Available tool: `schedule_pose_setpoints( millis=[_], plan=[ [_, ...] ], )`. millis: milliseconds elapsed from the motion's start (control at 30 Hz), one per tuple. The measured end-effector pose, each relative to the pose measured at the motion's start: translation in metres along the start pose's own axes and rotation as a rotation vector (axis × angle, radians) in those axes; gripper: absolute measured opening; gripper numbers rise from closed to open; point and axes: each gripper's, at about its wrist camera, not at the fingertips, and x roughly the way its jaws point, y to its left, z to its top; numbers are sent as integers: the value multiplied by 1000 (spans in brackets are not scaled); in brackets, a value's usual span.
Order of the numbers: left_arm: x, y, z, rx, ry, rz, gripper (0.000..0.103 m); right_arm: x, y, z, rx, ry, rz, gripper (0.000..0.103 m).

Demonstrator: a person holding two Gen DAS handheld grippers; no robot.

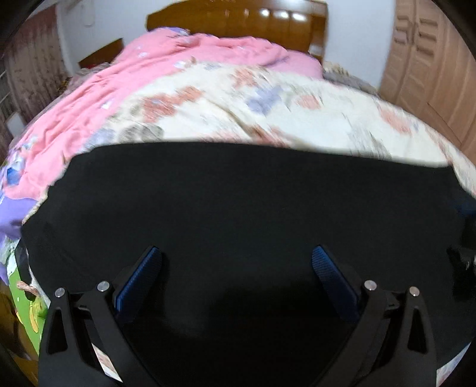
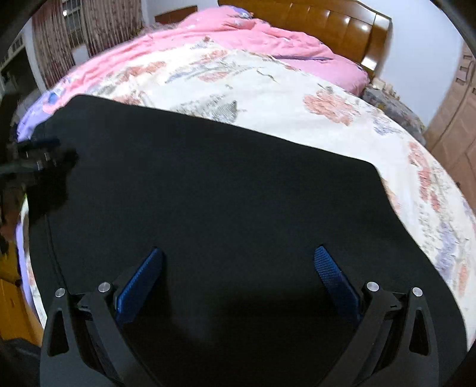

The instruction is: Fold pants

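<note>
Black pants (image 1: 238,202) lie flat on the bed as one wide dark panel with a straight far edge. My left gripper (image 1: 236,253) hovers just above them near the front, open, blue pads wide apart, nothing between them. In the right wrist view the same black pants (image 2: 214,184) spread across the near part of the bed, their far edge slanting down to the right. My right gripper (image 2: 238,254) is open over the cloth too. The left gripper (image 2: 38,157) shows at the left edge of that view, over the pants' left side.
The bed carries a cream floral quilt (image 1: 267,119) and a pink blanket (image 1: 184,56) behind it. A glossy wooden headboard (image 2: 333,26) stands at the far end. Wooden wardrobe doors (image 1: 431,74) are to the right, curtains (image 2: 89,32) to the left.
</note>
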Motion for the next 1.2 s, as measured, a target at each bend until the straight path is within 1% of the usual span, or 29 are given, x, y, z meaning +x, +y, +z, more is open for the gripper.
schedule_pose_setpoints(
  millis=[33,67,133,167,200,233,267,300,333,400,433,500,733,767,867,933,1067,1133,1200],
  plan=[
    [-1,10,8,-30,-10,-28,101,-3,-1,1,9,0,-10,98],
    [0,18,16,-50,-17,-36,101,-6,-3,5,14,-16,-7,98],
    [11,30,35,-63,-16,2,101,-8,-4,16,24,-60,14,98],
    [19,33,42,-62,-3,15,101,-6,-3,23,30,-79,21,98],
    [33,38,48,-63,34,25,101,-2,-2,30,31,-93,31,98],
    [44,43,50,-68,63,31,101,14,-1,42,30,-82,7,98],
    [48,45,51,-74,75,32,102,24,-3,45,41,-48,-29,98],
    [52,48,51,-84,77,19,102,28,-7,44,51,-36,-25,99],
    [51,50,48,-93,68,11,102,26,-10,41,63,-61,-6,99],
    [50,49,44,-80,50,15,102,25,-13,35,65,-77,-1,99],
    [51,50,42,-87,36,9,102,24,-13,34,64,-77,-4,99],
    [53,54,42,-98,33,0,102,23,-15,32,67,-76,-4,99],
    [52,53,41,-93,23,2,102,21,-17,30,87,-72,-18,99],
    [52,53,41,-93,21,1,102,21,-18,29,91,-69,-24,99],
    [53,53,41,-93,21,2,102,16,-16,29,131,-30,-80,99],
    [53,53,41,-95,21,0,102,11,-9,29,141,-19,-97,99],
    [51,52,40,-96,18,16,102,-3,31,26,72,-43,-30,99],
    [49,51,39,-93,11,22,102,-6,64,26,-11,-57,23,99],
    [49,50,38,-84,8,27,102,-1,86,25,-86,-37,14,99]
  ],
)
